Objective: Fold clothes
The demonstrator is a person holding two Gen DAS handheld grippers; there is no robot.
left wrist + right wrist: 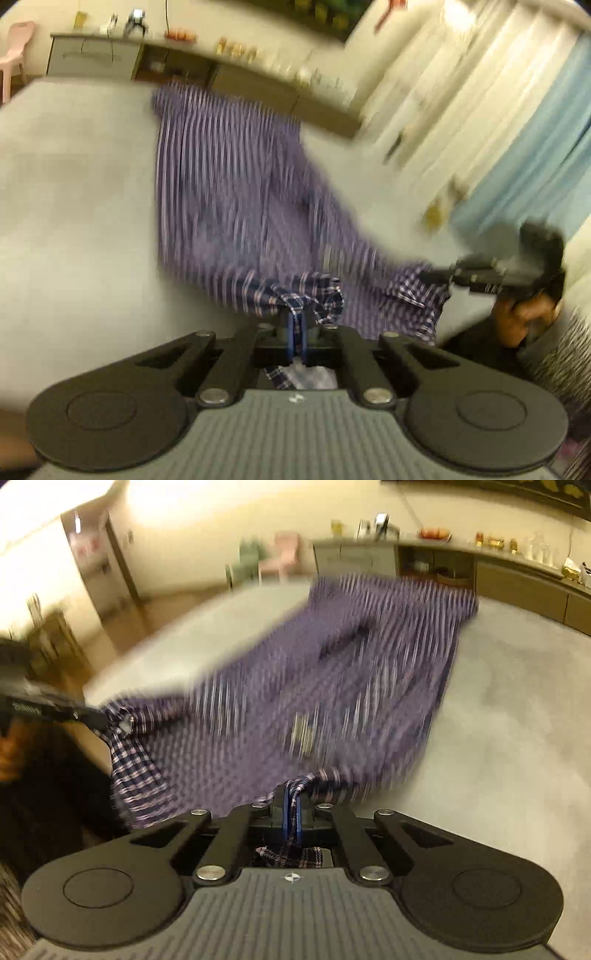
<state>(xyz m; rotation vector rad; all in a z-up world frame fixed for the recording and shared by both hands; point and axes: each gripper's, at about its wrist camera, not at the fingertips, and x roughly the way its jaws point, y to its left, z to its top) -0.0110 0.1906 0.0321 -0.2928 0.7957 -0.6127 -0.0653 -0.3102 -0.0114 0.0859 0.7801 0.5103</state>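
We have the purple checked shirt (236,192) stretched out over the pale grey bed (74,184), its far end lying near the bed's far edge and its near end lifted off the surface between our two tools. Our left gripper (297,325) has its blue pads pressed together on a bunched bit of the near hem, cloth poking through behind the fingers; our right gripper (291,808) is likewise closed tight on another bunch of the same edge, and each shows in the other's view off to the side, gripping a corner. The cloth is smeared with motion blur, so we judge it is being swung or spread, but we cannot tell folds or layers; the garment looks open and long, not a neat packet, so by our reading most of the folding remains. This pose would fit either laying the shirt flat or carrying the near edge over toward the far one. Room is generous: bare bed lies on both sides of the shirt. The low cabinets (517,587) stand beyond the far edge, the curtains (498,110) off to the right, a pink chair (284,550) well away.
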